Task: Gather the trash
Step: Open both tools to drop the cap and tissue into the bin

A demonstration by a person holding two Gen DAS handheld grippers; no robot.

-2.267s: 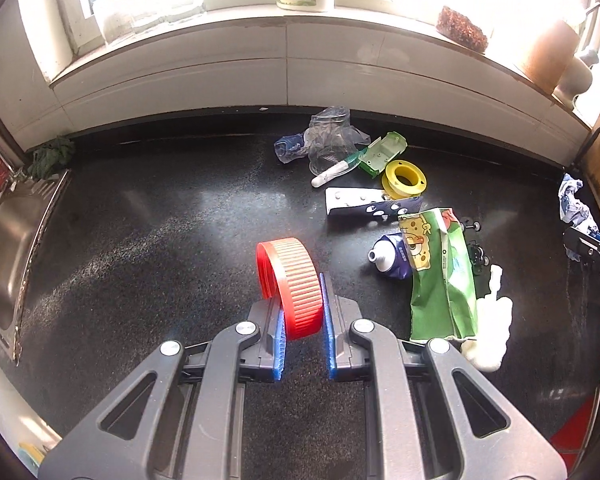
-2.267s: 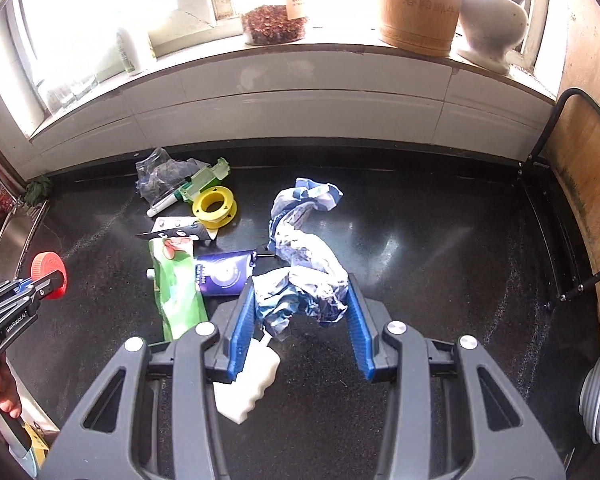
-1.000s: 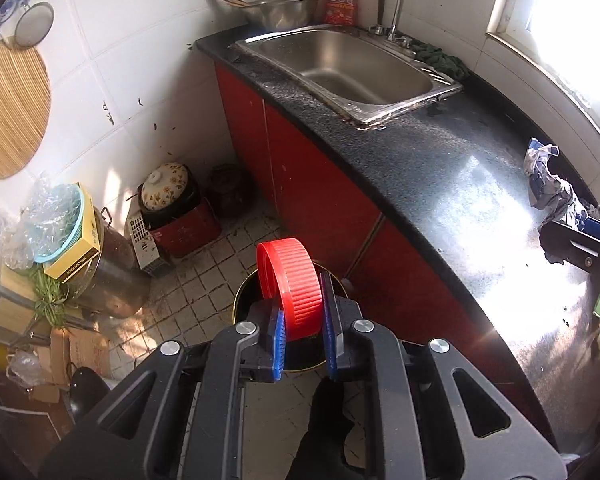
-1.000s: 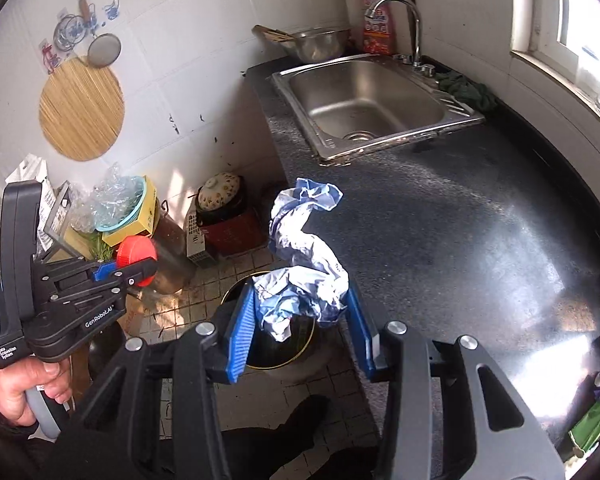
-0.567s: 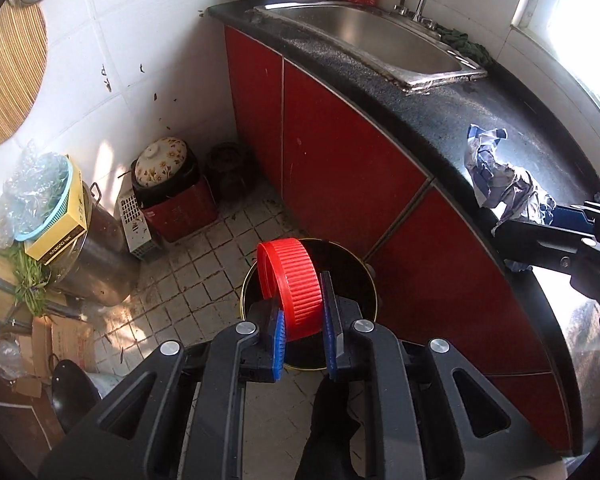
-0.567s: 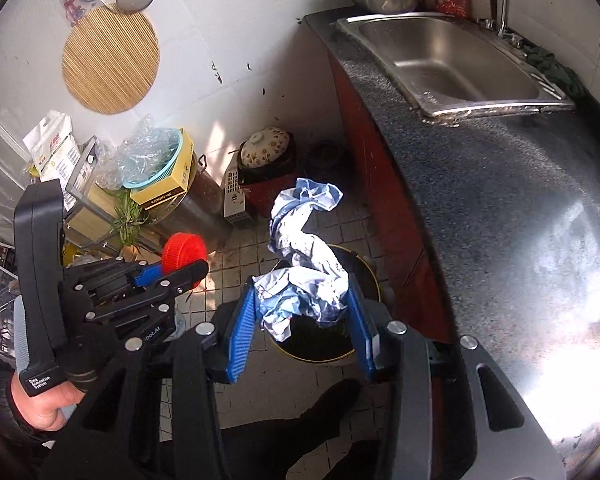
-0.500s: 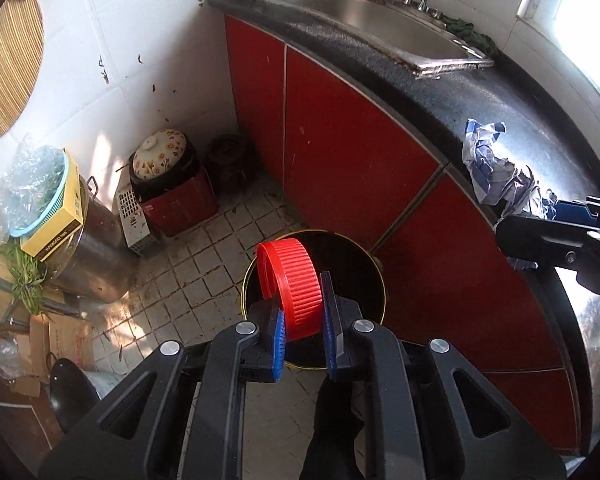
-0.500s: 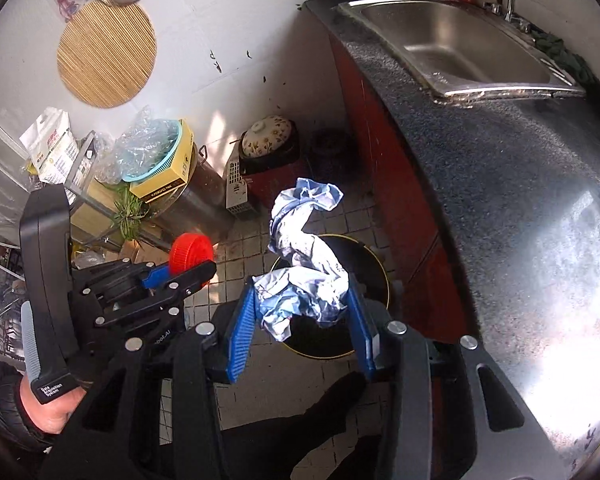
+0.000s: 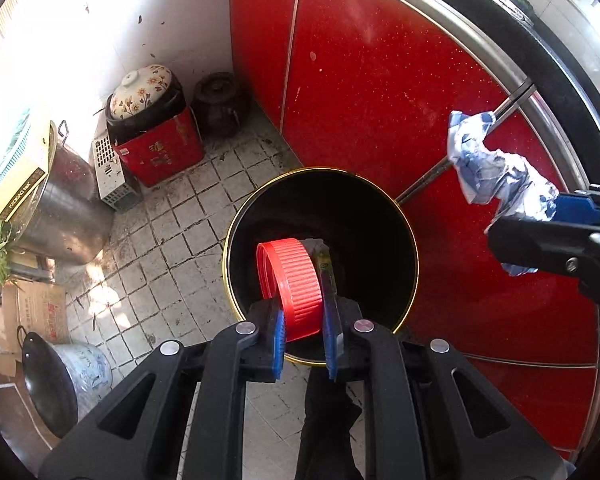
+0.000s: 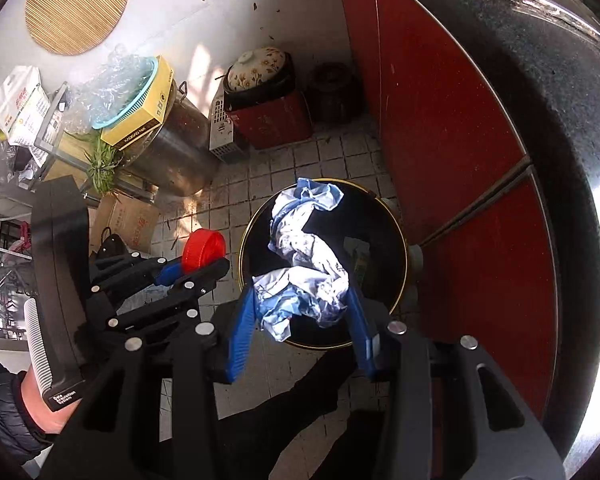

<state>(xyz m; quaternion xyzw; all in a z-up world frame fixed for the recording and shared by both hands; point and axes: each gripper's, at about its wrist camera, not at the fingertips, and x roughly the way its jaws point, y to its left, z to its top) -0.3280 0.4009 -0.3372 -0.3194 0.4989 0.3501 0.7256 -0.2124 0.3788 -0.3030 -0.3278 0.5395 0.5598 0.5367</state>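
Observation:
My left gripper (image 9: 302,320) is shut on a ribbed red lid (image 9: 290,286) and holds it over the near rim of a round black trash bin (image 9: 380,208) with a gold rim on the tiled floor. The lid and left gripper also show in the right wrist view (image 10: 202,250). My right gripper (image 10: 302,312) is shut on a crumpled blue-and-white wrapper (image 10: 304,276), held above the same bin (image 10: 398,280). The wrapper also shows at the right of the left wrist view (image 9: 488,172). Some packaging lies inside the bin.
Red cabinet doors (image 9: 380,80) under the black counter (image 10: 560,120) stand right behind the bin. A red box with a flowered pot (image 9: 148,132), a steel stockpot (image 9: 56,200), a cardboard box (image 10: 130,218) and a wok (image 9: 48,384) crowd the floor at left.
Both grippers have swung from the counter down over the floor bin and come closer to it. Each keeps its hold, the lid left, the wrapper right.

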